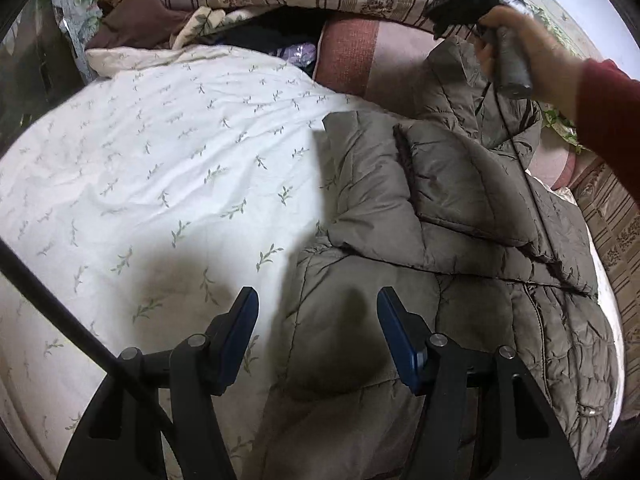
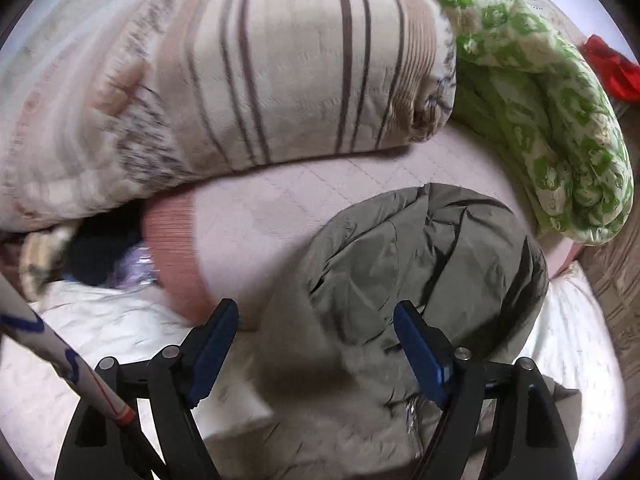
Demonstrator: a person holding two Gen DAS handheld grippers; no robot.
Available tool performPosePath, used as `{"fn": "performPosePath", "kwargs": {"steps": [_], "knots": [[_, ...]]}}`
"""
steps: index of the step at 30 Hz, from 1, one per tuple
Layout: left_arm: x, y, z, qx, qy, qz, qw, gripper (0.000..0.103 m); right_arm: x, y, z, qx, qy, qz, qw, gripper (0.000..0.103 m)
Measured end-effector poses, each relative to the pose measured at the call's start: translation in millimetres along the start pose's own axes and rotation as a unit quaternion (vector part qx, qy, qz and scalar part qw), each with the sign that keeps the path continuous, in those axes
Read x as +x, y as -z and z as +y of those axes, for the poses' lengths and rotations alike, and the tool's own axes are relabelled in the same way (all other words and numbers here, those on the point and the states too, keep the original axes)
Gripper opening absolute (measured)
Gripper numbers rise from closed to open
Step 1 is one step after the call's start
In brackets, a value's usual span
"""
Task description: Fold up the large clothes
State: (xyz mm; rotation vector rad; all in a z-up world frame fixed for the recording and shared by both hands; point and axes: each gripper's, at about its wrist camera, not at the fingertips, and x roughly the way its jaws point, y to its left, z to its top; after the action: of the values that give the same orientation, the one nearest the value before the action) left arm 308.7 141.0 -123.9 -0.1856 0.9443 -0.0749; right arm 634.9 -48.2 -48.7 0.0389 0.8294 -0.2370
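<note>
An olive-grey quilted puffer jacket (image 1: 440,208) lies spread on the bed, with one panel folded over its middle. My left gripper (image 1: 318,308) hovers open above the jacket's near left edge, where it meets the white duvet; nothing is pinched between its blue pads. In the right wrist view the jacket's rumpled far end (image 2: 420,248) lies just below my right gripper (image 2: 316,320), whose jaws stand wide open and empty. The left wrist view shows a hand (image 1: 536,52) in a red sleeve (image 1: 612,112) holding that right gripper up over the jacket's far end.
A white leaf-print duvet (image 1: 160,160) covers the bed's left side. A striped floral quilt (image 2: 240,80) is piled at the back, a green-and-white quilt (image 2: 552,120) at the right. Pink sheet (image 2: 280,220) shows between them. Dark clothes (image 1: 132,16) lie at the back left.
</note>
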Motion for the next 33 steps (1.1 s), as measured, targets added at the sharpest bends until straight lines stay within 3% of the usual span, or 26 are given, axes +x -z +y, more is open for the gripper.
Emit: {"fn": "performPosePath", "kwargs": {"steps": [1,2,3,4,5,9,13,17,20,22,24,30,33], "knots": [[1.6,-0.3,1.1,-0.004,0.003,0.004,1.0,0.061,12.8,0.0,0.4,0.002,0.013,0.011,1.0,0.084],[3.1,-0.8,2.5,-0.007,0.005,0.007,0.9999,0.061,17.9,1.4,-2.3,0.002,0.017,0.015,1.0,0.073],[4.2,-1.3,3.8,-0.01,0.006,0.01,0.9999,0.061,20.5,3.4,-4.9,0.002,0.019,0.016,1.0,0.034],[5.2,-1.5,4.5,-0.015,0.008,0.013,0.9998,0.061,22.6,5.7,-7.4,-0.001,0.013,0.02,1.0,0.01],[5.6,-1.3,5.2,-0.018,0.01,0.014,0.9997,0.061,23.9,9.0,-11.1,-0.001,0.0,0.038,0.999,0.007],[5.7,-1.1,9.6,-0.032,0.016,0.019,0.9992,0.061,-18.1,24.7,-24.0,-0.023,-0.009,0.02,0.999,0.007],[1.9,-0.3,13.6,-0.042,0.014,0.017,0.9989,0.061,-96.1,57.4,-34.9,-0.057,-0.045,0.004,0.997,0.006],[-5.0,-0.2,18.3,-0.049,0.016,0.011,0.9986,0.061,-195.6,122.8,-64.2,-0.053,-0.102,-0.013,0.993,0.006],[-8.5,0.1,21.2,-0.05,0.018,0.007,0.9985,0.061,-232.3,187.2,-78.3,-0.046,-0.121,-0.011,0.992,0.006],[-9.4,1.4,21.6,-0.05,0.014,0.006,0.9986,0.061,-234.8,227.0,-78.1,-0.042,-0.124,0.006,0.991,0.006],[-9.6,3.4,21.1,-0.047,0.006,0.005,0.9988,0.061,-208.3,256.5,-72.7,-0.036,-0.115,0.037,0.992,0.006],[-12.9,3.5,28.8,-0.052,-0.01,0.001,0.9986,0.061,-108.0,270.4,-59.4,-0.008,-0.069,0.103,0.992,0.007],[-13.7,0.4,34.3,-0.063,-0.007,-0.001,0.998,0.061,-104.3,264.9,-61.4,0.004,-0.064,0.108,0.992,0.01]]}}
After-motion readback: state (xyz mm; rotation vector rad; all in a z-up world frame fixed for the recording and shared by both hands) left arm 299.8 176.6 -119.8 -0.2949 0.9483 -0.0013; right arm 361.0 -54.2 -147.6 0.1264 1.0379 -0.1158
